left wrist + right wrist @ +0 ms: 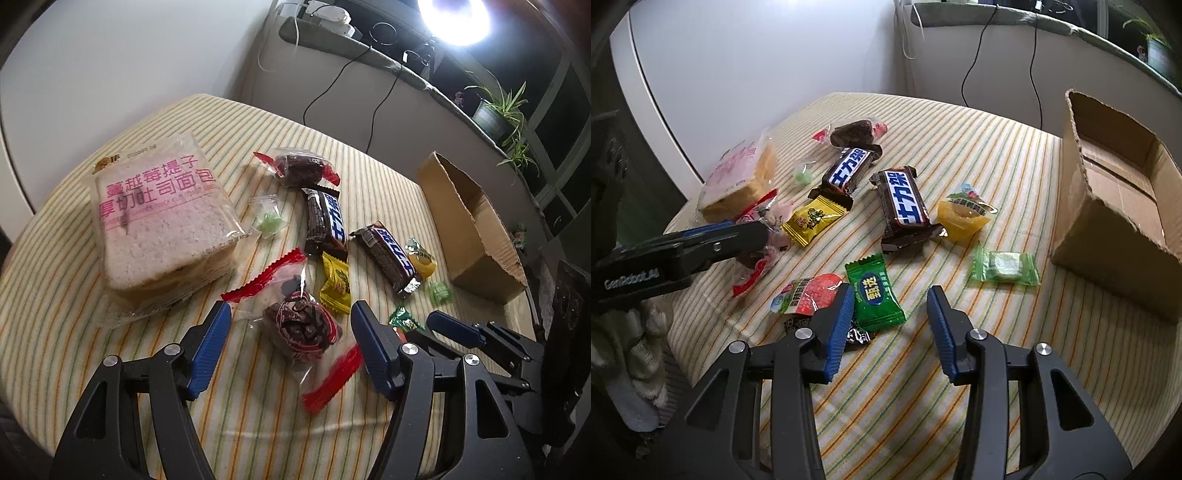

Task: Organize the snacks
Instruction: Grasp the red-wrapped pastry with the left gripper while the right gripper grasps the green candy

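My left gripper (291,314) stands open around a clear packet of dark dried fruit with red ends (301,328); the pads stay clear of it. In the right wrist view one of its fingers (738,236) shows from the side at that packet (764,236). My right gripper (890,295) is open low over the striped cloth (960,369). A green candy (875,291) lies at its tips against the left finger; the right finger is apart from it. A red jelly cup (809,295) sits just left. An open cardboard box (1115,192) stands at the right.
On the cloth lie a bagged bread loaf (162,221), two chocolate bars (849,170) (905,203), a yellow candy (812,219), an orange jelly cup (964,214), a pale green candy (1004,266) and a second fruit packet (855,133). Cables hang behind.
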`<state>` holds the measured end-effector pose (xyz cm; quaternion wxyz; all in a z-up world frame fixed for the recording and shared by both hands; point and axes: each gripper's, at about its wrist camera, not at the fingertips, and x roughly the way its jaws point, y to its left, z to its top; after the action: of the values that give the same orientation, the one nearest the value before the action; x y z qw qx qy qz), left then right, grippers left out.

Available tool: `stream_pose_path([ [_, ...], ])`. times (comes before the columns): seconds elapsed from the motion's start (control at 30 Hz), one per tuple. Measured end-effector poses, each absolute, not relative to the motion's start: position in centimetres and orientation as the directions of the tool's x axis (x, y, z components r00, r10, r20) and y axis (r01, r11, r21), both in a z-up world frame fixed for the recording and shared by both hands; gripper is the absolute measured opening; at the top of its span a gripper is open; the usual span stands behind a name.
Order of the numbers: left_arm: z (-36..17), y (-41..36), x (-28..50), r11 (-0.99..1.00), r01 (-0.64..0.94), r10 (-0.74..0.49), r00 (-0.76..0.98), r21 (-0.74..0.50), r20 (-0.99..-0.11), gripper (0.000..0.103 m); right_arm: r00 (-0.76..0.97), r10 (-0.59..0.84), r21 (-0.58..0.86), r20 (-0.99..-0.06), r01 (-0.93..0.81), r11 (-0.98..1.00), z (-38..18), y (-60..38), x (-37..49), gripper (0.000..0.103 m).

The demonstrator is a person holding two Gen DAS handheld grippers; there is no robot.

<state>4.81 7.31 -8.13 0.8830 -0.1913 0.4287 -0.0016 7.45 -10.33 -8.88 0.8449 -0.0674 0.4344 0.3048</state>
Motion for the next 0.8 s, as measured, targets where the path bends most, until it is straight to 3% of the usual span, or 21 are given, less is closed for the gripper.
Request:
stream_pose_path([
  [0.2, -8.7, 7.0, 4.9, 0.934, -0.151, -0.163, 0.627, -0.324, -0.762, 0.067, 0.432, 0.455, 0.131, -0.779, -0.597, 0.792, -9.1, -9.9, 7.6, 0.044],
  [0.27, -8.7, 7.1, 4.7, 0.935, -0.152, -0.159, 0.630, -0.322, -0.760, 0.062, 0.427, 0.457, 0.122, -0.780, -0.613, 0.781, -9.1, -9.5, 7.5, 0.043],
  [0.47, -8.7, 7.1, 4.7, 0.941, -0.146, -0.146, 0.639, -0.305, -0.756, 0.051, 0.427, 0.448, 0.088, -0.786, -0.639, 0.764, -9.3, -8.9, 7.1, 0.026],
  [0.6, -8.6, 6.9, 4.6, 0.942, -0.135, -0.151, 0.645, -0.306, -0.749, 0.042, 0.427, 0.450, 0.085, -0.784, -0.644, 0.760, -9.3, -9.1, 7.0, 0.026],
  [0.8, -8.4, 6.9, 4.2, 0.941, -0.136, -0.152, 0.651, -0.311, -0.743, 0.040, 0.437, 0.467, 0.116, -0.769, -0.622, 0.774, -8.8, -10.2, 7.1, 0.025],
])
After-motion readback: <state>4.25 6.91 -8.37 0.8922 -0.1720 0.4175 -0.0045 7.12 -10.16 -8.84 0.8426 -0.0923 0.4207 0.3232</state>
